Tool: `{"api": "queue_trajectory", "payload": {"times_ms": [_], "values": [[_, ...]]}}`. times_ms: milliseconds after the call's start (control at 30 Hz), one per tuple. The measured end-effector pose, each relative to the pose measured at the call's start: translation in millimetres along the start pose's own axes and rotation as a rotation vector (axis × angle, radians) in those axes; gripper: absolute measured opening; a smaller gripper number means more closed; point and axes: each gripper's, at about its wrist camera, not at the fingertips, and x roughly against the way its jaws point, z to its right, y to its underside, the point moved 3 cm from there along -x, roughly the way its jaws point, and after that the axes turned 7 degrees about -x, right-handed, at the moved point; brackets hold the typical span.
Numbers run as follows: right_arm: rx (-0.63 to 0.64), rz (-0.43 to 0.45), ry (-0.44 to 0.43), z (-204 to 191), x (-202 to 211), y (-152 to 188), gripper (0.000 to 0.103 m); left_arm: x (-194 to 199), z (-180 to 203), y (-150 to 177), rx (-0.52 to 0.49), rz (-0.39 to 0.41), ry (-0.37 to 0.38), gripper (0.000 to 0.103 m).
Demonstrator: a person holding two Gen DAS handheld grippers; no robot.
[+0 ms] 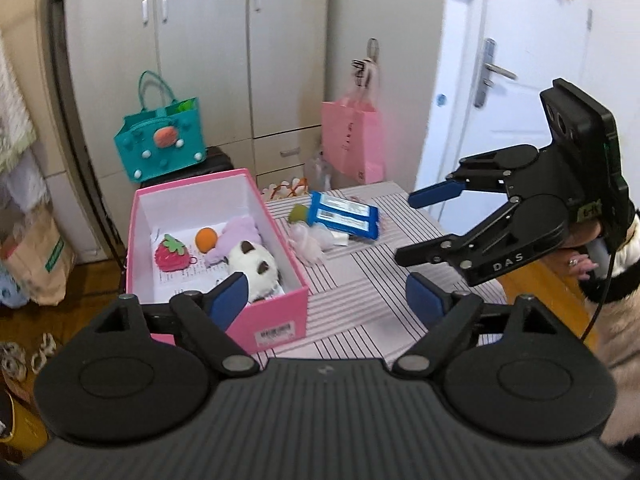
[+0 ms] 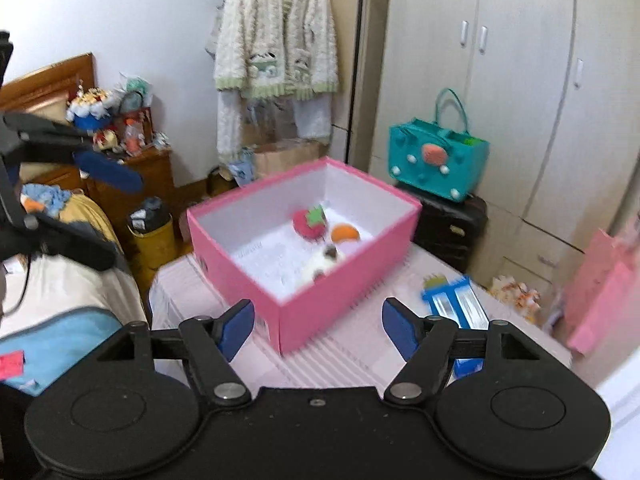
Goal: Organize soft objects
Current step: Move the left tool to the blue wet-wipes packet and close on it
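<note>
A pink box [image 1: 280, 312] [image 2: 320, 312] stands on the striped table. It holds a red strawberry plush [image 1: 173, 256] [image 2: 308, 224], an orange ball [image 1: 206, 239] [image 2: 345, 234], a purple plush [image 1: 236, 236] and a white-and-brown plush [image 1: 256, 268] [image 2: 320, 264]. A green-topped toy [image 1: 298, 214] and a pale pink soft item [image 1: 306, 242] lie on the table right of the box. My left gripper [image 1: 324, 300] is open and empty over the box's near corner. My right gripper [image 2: 318, 330], also in the left wrist view [image 1: 404, 228], is open and empty above the table.
Blue packets [image 1: 344, 220] [image 2: 456, 304] lie on the striped table [image 1: 380, 288]. A teal bag [image 1: 160, 144] [image 2: 436, 160] sits on a dark case behind the box. A pink paper bag [image 1: 352, 140] hangs at the wardrobe. A bed [image 2: 60, 280] lies left.
</note>
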Motion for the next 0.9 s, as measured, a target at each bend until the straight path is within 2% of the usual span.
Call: {"api": "queue_trajectory", "payload": {"times_ms": [167,300,400,533,667,733,900], "values": [[-0.02,-0.01,0.038,7,21,35,0.078,-6,24,15,-0.065,-0.028,0.02,0.091],[-0.043,0.001,0.051,15,31,55,0.082,-19,42,21,-0.107,-0.047,0.069,0.092],[-0.065,0.015,0.054,24,34,65,0.083,-24,49,17,-0.07,-0.015,0.072,0.092],[-0.086,0.044,0.056,40,35,77,0.083,-36,57,4,-0.073,0.019,0.127,0.095],[-0.105,0.113,0.063,60,29,83,0.092,-63,59,-9,-0.059,0.016,0.156,0.096],[-0.11,0.16,0.075,72,22,84,0.093,-81,57,-14,-0.049,0.019,0.16,0.096],[-0.193,0.154,0.08,110,-17,84,0.093,-129,44,-30,-0.013,0.078,0.124,0.096]]}}
